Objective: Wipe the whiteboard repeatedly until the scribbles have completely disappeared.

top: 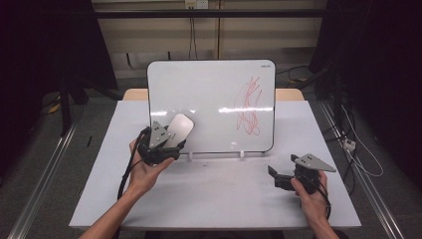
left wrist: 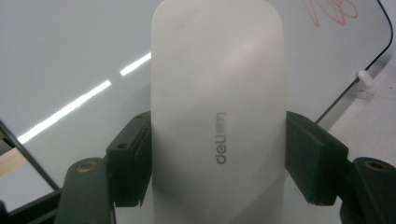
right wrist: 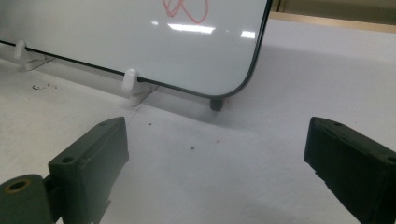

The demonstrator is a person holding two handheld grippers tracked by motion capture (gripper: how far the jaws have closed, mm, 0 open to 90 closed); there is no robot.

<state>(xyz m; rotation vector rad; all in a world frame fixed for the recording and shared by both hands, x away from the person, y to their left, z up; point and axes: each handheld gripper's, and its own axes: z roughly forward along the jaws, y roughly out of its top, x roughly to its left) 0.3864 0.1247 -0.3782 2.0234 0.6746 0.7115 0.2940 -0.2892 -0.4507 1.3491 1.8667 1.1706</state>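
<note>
- The left gripper (top: 166,144) is clamped on a white eraser (left wrist: 218,116), both jaws pressing its sides.
- The eraser is at the lower left of the whiteboard (top: 209,84); the red scribble (top: 249,107) is well apart, on the right.
- The right gripper (top: 278,177) stands wide apart with nothing in it, low over the table (top: 214,194).
- I judge that wiping has not begun; the next move needs the eraser carried right and pressed flat.

Dim surroundings; glare streaks across the whiteboard (top: 209,99).

White eraser (left wrist: 217,116) clamped upright against whiteboard (top: 209,94) bearing red scribble (top: 249,107).
</note>
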